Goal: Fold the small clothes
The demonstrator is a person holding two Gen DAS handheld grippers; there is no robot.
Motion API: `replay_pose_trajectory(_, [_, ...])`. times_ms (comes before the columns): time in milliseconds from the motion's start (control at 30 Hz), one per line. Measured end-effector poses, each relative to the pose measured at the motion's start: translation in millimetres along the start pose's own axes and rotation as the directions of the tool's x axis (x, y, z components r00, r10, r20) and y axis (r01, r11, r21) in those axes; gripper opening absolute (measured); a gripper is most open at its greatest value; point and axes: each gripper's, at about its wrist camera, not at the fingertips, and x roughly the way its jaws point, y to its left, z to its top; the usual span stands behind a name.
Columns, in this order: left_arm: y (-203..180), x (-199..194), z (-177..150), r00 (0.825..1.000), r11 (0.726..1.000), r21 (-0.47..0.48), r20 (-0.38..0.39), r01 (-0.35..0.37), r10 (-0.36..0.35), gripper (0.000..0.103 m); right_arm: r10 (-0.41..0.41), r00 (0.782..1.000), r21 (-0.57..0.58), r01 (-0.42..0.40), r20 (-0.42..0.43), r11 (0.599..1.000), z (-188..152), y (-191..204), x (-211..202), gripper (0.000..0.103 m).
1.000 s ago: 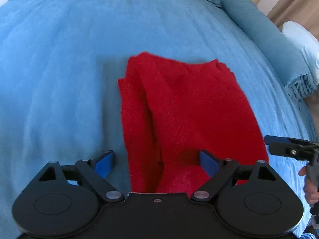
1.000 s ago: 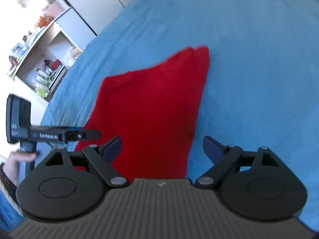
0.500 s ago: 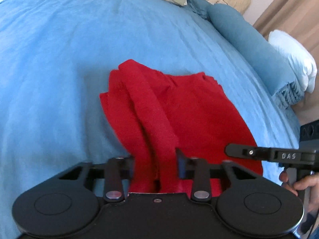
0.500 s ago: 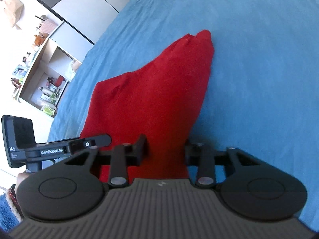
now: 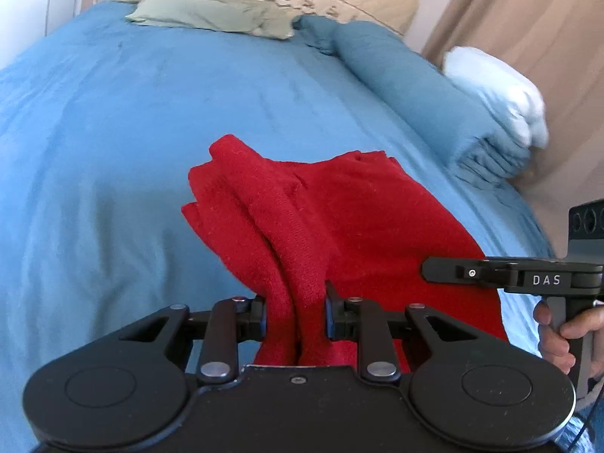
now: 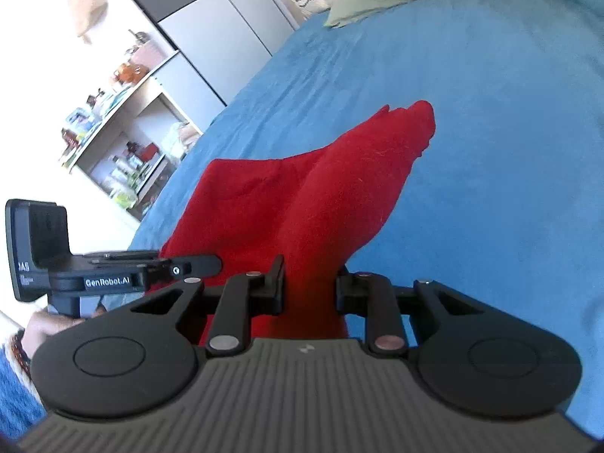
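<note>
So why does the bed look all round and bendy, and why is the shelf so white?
Left wrist view: the fisheye lens bulges the blue bed into a dome, and the corners go dark; the red cloth stays sharp. Right wrist view: bright light washes out the shelf and the wall beside it.

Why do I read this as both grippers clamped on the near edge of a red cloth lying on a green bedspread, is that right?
Not quite: the bedspread is blue, not green, as the left wrist view shows; only a small pillow at the far end is greenish. The rest holds: the left gripper and the right gripper each have their jaws closing on the near edge of the red cloth.
</note>
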Motion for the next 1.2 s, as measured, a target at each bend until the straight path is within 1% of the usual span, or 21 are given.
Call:
replay_pose_trajectory(100, [-30, 7, -25, 1.0, 1.0, 0.011, -0.017, 0.012, -0.012, 0.028, -0.039, 0.999, -0.028, 0.039, -0.003, 0.999, -23, -3, -33, 0.039])
replay_pose_trajectory(167, [-43, 18, -44, 0.999, 1.0, -0.014, -0.032, 0.018, -0.019, 0.028, -0.067, 0.998, -0.024, 0.067, -0.004, 0.998, -43, -13, -46, 0.039])
replay_pose_trajectory(233, [-52, 32, -63, 0.999, 0.999, -0.038, -0.047, 0.018, -0.019, 0.028, -0.091, 0.996, -0.037, 0.09, -0.009, 0.995, -63, -26, -51, 0.039])
replay_pose_trajectory(333, [-63, 50, -87, 0.999, 1.0, -0.019, -0.046, -0.009, 0.008, 0.029, -0.09, 0.996, -0.046, 0.091, 0.006, 0.995, -91, -55, -50, 0.039])
replay_pose_trajectory(400, [-69, 55, -97, 0.999, 0.999, 0.003, -0.021, -0.044, 0.044, 0.032, -0.085, 0.996, -0.023, 0.085, 0.012, 0.996, -106, -72, -46, 0.039])
replay_pose_trajectory(433, [-69, 55, -101, 0.998, 0.998, 0.004, -0.011, -0.056, 0.056, 0.035, -0.078, 0.997, -0.016, 0.079, 0.023, 0.997, -113, -79, -45, 0.041])
replay_pose_trajectory(467, [-68, 56, -103, 0.998, 0.998, -0.009, -0.009, -0.057, 0.057, 0.042, -0.074, 0.997, -0.012, 0.075, 0.03, 0.997, -119, -85, -44, 0.042])
replay_pose_trajectory(500, [-67, 57, -102, 0.998, 0.998, -0.027, -0.01, -0.06, 0.059, 0.044, -0.076, 0.997, -0.002, 0.076, 0.032, 0.997, -124, -89, -43, 0.045])
replay_pose_trajectory(600, [-59, 51, -103, 0.998, 0.996, -0.065, 0.003, -0.06, 0.06, 0.048, -0.068, 0.996, 0.027, 0.067, 0.058, 0.997, -131, -98, -47, 0.054])
replay_pose_trajectory(633, [-58, 47, -103, 0.997, 0.995, -0.064, 0.014, -0.077, 0.078, 0.056, -0.075, 0.995, 0.027, 0.073, 0.07, 0.997, -132, -98, -51, 0.064])
replay_pose_trajectory(667, [-57, 41, -105, 0.994, 0.993, -0.056, 0.026, -0.104, 0.106, 0.066, -0.091, 0.992, 0.021, 0.089, 0.088, 0.996, -133, -97, -55, 0.069])
replay_pose_trajectory(700, [-55, 36, -106, 0.99, 0.99, -0.049, 0.039, -0.134, 0.136, 0.072, -0.102, 0.989, 0.014, 0.101, 0.108, 0.995, -133, -97, -59, 0.077])
replay_pose_trajectory(733, [-54, 33, -107, 0.986, 0.987, -0.05, 0.052, -0.155, 0.158, 0.079, -0.117, 0.984, 0.016, 0.116, 0.131, 0.993, -134, -98, -64, 0.079])
replay_pose_trajectory(767, [-50, 31, -109, 0.986, 0.986, -0.057, 0.056, -0.156, 0.16, 0.081, -0.125, 0.982, 0.023, 0.123, 0.14, 0.992, -135, -100, -67, 0.079])
replay_pose_trajectory(833, [-42, 34, -113, 0.988, 0.985, -0.089, 0.037, -0.149, 0.153, 0.081, -0.149, 0.981, 0.04, 0.145, 0.124, 0.989, -139, -106, -66, 0.079])
replay_pose_trajectory(867, [-37, 36, -115, 0.989, 0.985, -0.099, 0.027, -0.145, 0.148, 0.083, -0.157, 0.98, 0.047, 0.152, 0.119, 0.987, -141, -109, -65, 0.079])
replay_pose_trajectory(933, [-33, 44, -120, 0.987, 0.983, -0.095, 0.009, -0.156, 0.158, 0.084, -0.151, 0.981, 0.086, 0.141, 0.12, 0.986, -144, -118, -64, 0.079])
replay_pose_trajectory(1000, [-34, 49, -120, 0.986, 0.982, -0.083, 0.009, -0.167, 0.169, 0.085, -0.144, 0.982, 0.117, 0.13, 0.125, 0.985, -145, -122, -63, 0.08])
replay_pose_trajectory(1067, [-39, 47, -117, 0.983, 0.98, -0.081, 0.005, -0.184, 0.185, 0.085, -0.153, 0.98, 0.112, 0.139, 0.126, 0.984, -144, -120, -64, 0.08])
replay_pose_trajectory(1133, [-47, 35, -112, 0.979, 0.976, -0.083, 0.013, -0.203, 0.204, 0.084, -0.168, 0.977, 0.101, 0.155, 0.134, 0.983, -140, -111, -72, 0.08])
replay_pose_trajectory(1200, [-60, 10, -105, 0.968, 0.969, -0.067, 0.058, -0.239, 0.243, 0.084, -0.156, 0.973, 0.065, 0.147, 0.169, 0.987, -135, -94, -91, 0.08])
